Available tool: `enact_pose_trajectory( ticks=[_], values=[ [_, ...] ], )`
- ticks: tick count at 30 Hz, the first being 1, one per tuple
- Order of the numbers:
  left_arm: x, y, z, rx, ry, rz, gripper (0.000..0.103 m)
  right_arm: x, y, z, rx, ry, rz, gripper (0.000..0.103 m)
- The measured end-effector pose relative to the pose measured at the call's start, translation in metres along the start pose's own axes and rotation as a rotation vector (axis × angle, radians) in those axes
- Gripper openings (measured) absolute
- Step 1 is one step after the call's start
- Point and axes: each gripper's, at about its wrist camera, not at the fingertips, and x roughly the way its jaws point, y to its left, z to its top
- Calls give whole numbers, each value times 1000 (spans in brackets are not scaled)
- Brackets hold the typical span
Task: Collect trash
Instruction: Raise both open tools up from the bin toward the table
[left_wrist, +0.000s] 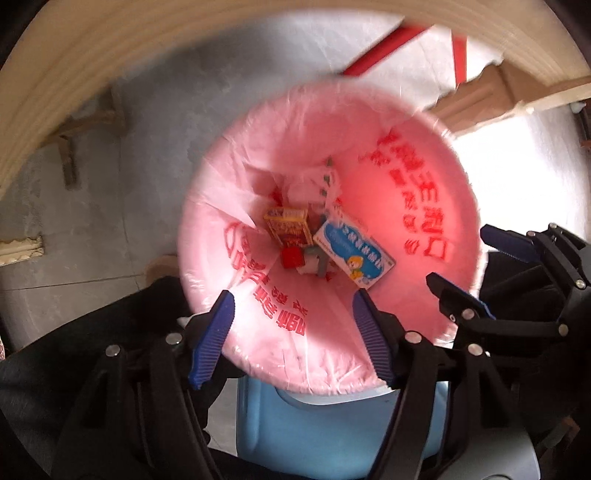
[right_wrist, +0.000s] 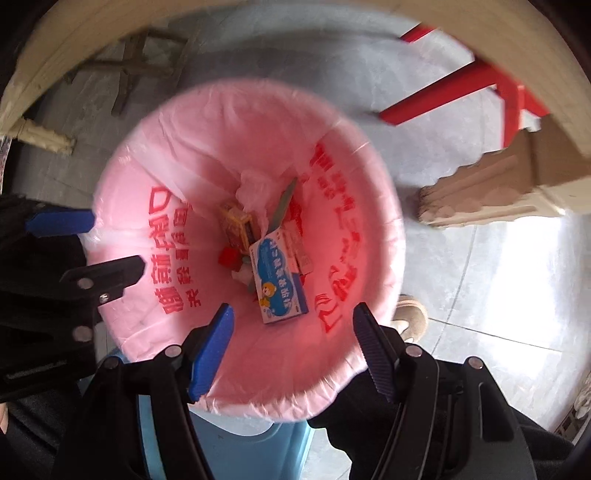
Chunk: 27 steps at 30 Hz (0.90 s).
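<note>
Over the pink bin bag (left_wrist: 258, 147), both grippers' fingers (left_wrist: 212, 339) gape empty, and a low swing could snag the thin bag.

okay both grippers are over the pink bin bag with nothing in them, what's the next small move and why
Probably lift both away from the bin to fetch more trash: the left gripper and right gripper are open and empty, and the blue-and-white box and yellow box already lie inside.
</note>
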Motion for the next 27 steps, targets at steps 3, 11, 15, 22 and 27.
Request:
enact_pose_trajectory(
  ticks=[3,11,15,22,27],
  values=[
    [-38,-3,-8,-32,-119,43,67,-30,-10,-3,40,-74,-3,66],
    [-155,-33,-35,-56,-433,105,74,-163,-27,-30,119,-421,-105,66],
    [-224,-53,-60,-43,-631,166,81,-233,-26,-50,143,-608,-160,66],
    [-302,-64,-99,-98,-828,144,87,-344,-11,-95,175,-922,-254,86],
    [-337,-68,-125,-136,-930,164,88,-391,0,-121,199,-1048,-291,86]
  ],
)
